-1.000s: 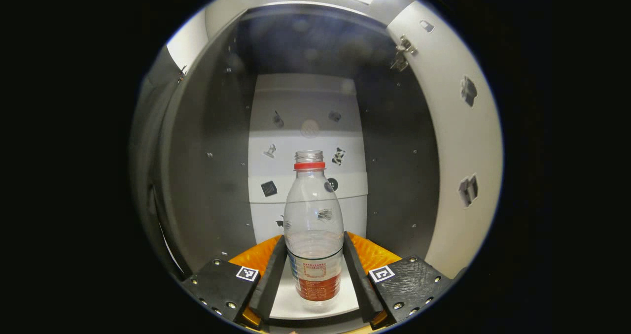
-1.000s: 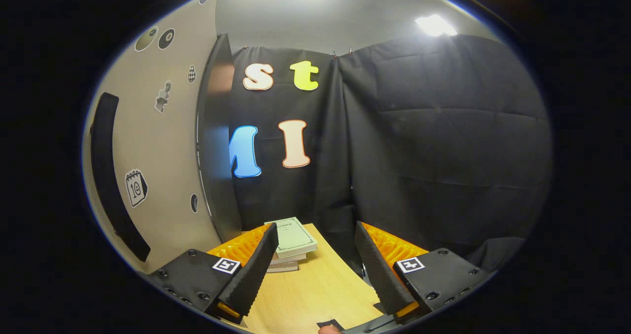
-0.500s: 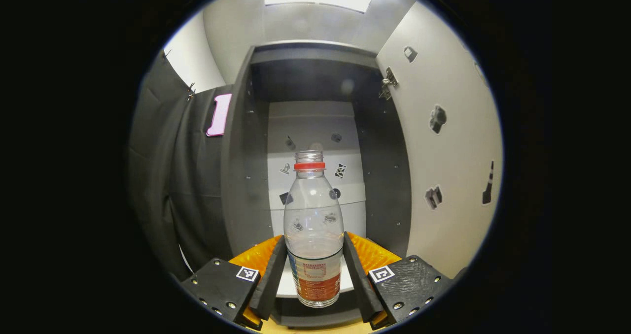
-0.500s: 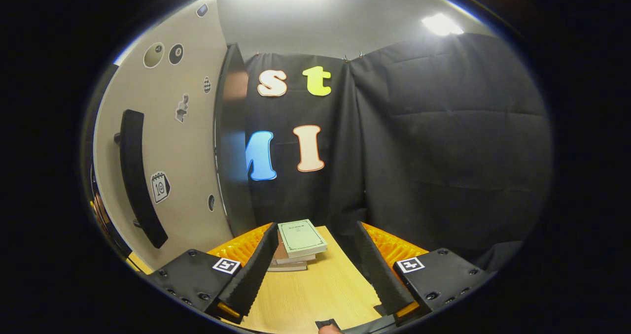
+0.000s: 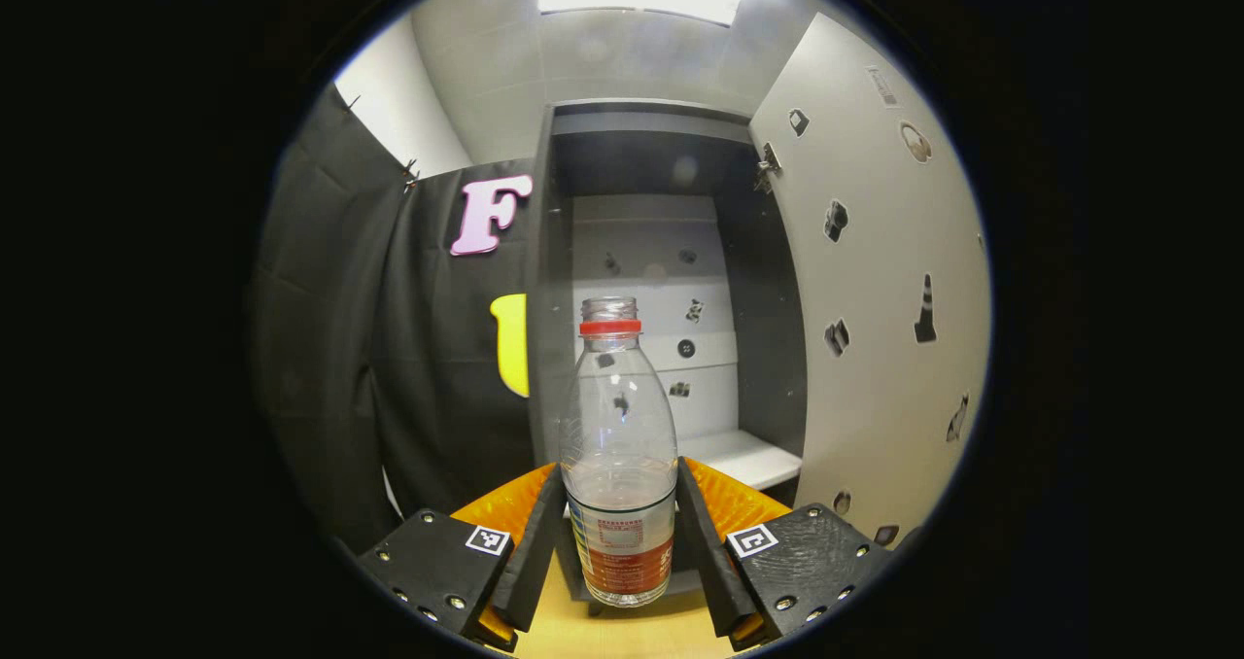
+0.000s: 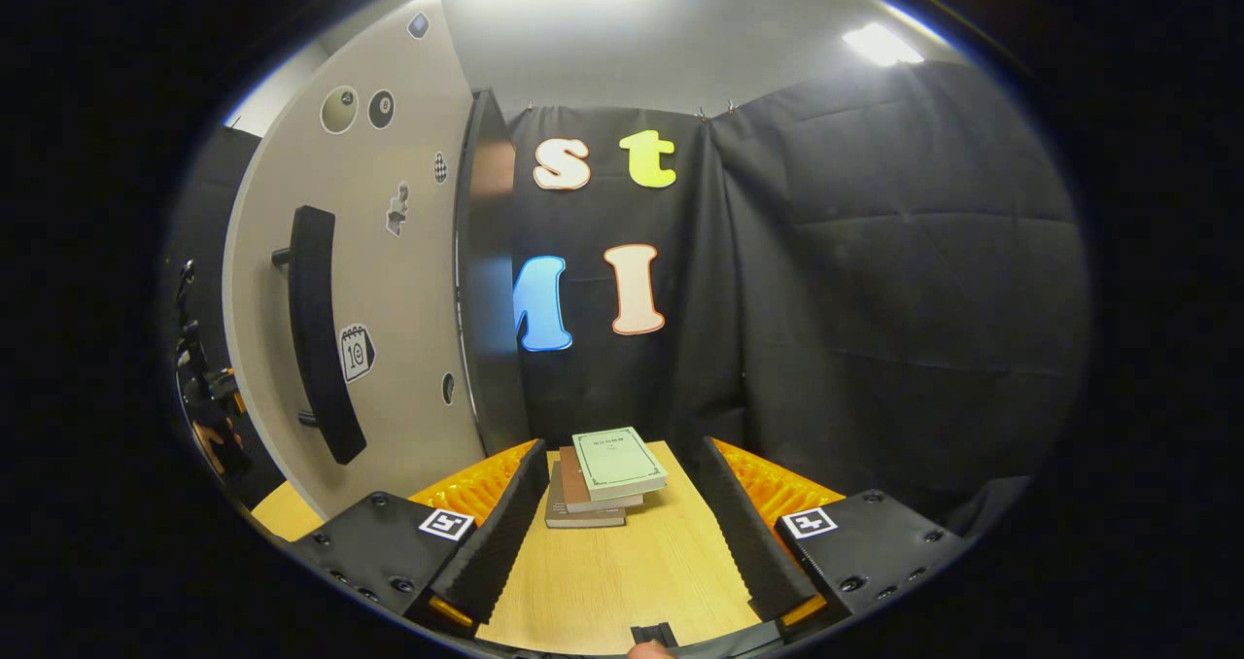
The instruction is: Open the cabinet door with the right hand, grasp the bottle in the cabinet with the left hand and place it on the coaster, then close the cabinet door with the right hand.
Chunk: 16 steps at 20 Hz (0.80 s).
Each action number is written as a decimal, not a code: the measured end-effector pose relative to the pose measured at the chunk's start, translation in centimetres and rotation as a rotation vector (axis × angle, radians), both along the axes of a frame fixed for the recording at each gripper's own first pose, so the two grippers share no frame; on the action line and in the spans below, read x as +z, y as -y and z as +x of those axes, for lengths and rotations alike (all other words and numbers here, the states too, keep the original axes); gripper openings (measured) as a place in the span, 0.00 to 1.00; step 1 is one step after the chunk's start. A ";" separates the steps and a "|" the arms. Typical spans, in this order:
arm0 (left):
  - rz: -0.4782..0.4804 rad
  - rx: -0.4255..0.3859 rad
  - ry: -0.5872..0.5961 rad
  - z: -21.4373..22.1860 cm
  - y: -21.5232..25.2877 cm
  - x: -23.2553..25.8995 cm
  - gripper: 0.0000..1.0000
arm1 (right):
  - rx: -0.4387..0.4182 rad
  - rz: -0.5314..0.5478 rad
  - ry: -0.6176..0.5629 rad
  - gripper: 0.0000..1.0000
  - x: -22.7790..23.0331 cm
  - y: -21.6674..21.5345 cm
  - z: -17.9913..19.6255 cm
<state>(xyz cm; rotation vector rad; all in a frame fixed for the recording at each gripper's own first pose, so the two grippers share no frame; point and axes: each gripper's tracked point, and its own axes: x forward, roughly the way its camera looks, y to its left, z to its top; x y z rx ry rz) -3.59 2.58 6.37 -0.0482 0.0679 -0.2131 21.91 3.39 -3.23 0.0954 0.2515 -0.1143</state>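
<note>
a: start with the biggest thing, the cabinet [image 5: 671,280]. what's the worry there?

b: its door [image 5: 875,280] stands swung open on the right of the left gripper view, and the right gripper view has the same door's outer face with its long black handle [image 6: 316,333] off to the left. the right gripper [image 6: 617,533] is well apart from that handle, jaws spread wide with nothing between them. my guess is the risk comes later: reaching back for the handle from this angle could glance off the bar and shove the door shut hard.

a: and the table [image 6: 622,572]?

b: light wood, with a small stack of books [image 6: 603,474] lying ahead of the right gripper. i can't spot the coaster in either view, so the set-down spot has to be found first. putting the bottle down blind could land it half on an edge and leave it tilted.

a: where's the bottle now?

b: the clear plastic water bottle [image 5: 619,445] with the red neck ring is upright, out in front of the open cabinet, above the table edge. the left gripper [image 5: 619,528] has its jaws narrowed onto the labelled lower body, one finger on each side.

a: so what could fail in that grip?

b: it has no cap, looks almost empty and is thin-walled. squeeze too much and i'd expect the wall to buckle; too little and it may slip or swing, since the hold sits low and the top is free.
</note>
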 end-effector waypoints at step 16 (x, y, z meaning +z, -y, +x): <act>-0.031 0.139 -0.163 -9.1 -5.9 -17.2 0.63 | -0.047 0.044 0.059 0.99 -0.8 0.2 1.3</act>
